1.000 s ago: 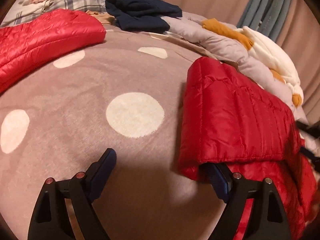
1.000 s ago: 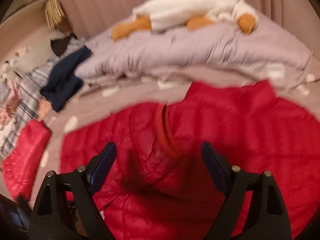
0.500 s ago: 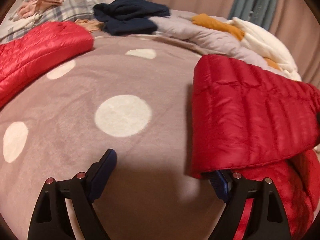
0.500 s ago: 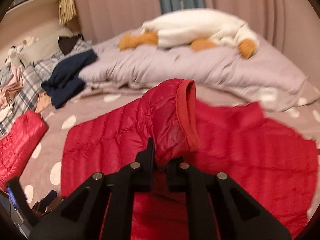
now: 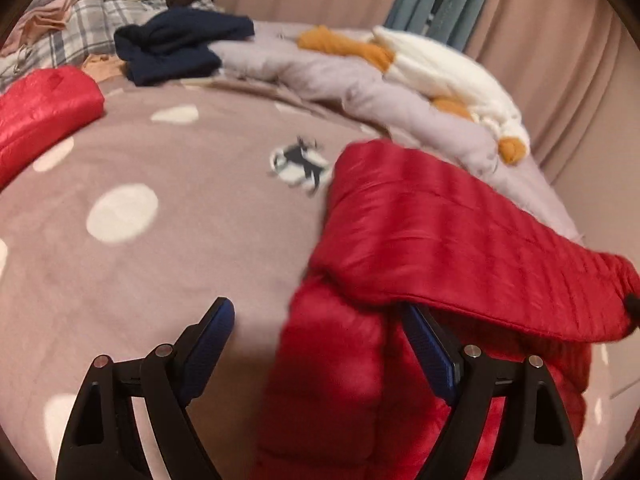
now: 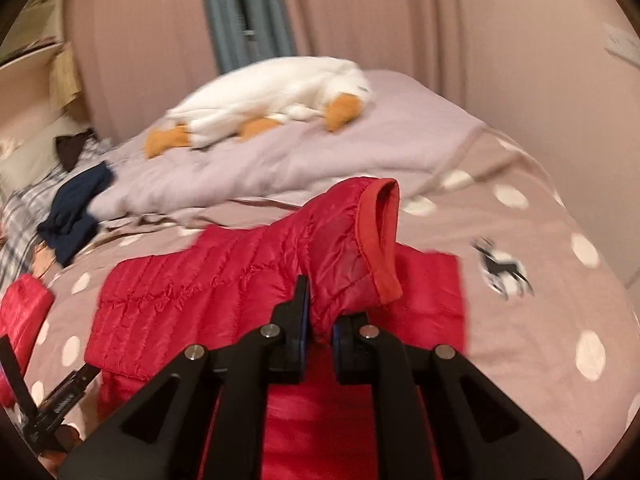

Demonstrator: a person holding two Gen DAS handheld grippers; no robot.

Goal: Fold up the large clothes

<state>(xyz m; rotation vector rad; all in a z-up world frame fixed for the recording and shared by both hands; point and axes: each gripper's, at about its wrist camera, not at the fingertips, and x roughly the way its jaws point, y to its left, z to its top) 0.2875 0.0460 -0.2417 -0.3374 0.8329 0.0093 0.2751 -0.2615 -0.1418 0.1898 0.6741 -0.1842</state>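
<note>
Red quilted jacket [image 6: 224, 292] lies spread on the dotted blanket [image 6: 532, 360], partly folded. The right gripper [image 6: 318, 330] is clenched on the sleeve [image 6: 344, 256] just behind its cuff [image 6: 380, 236]; the sleeve is held up above the jacket body, cuff opening upward. The left gripper [image 5: 316, 344] is released, jaws wide apart; the jacket's folded edge [image 5: 332, 360] lies between them, and the right finger sits under the raised sleeve panel [image 5: 460, 240]. Whether that finger touches fabric cannot be determined. No pad presses on the garment. A cat motif [image 5: 300, 164] on the blanket lies just beside the jacket's far corner. A second red jacket [image 5: 40, 108] lies well apart at the left edge. Farther back, a navy garment [image 5: 176, 48] rests beside a lilac quilt [image 6: 280, 160], with a white plush goose [image 6: 272, 96] on top. Curtains [image 6: 400, 40] close the background.
</note>
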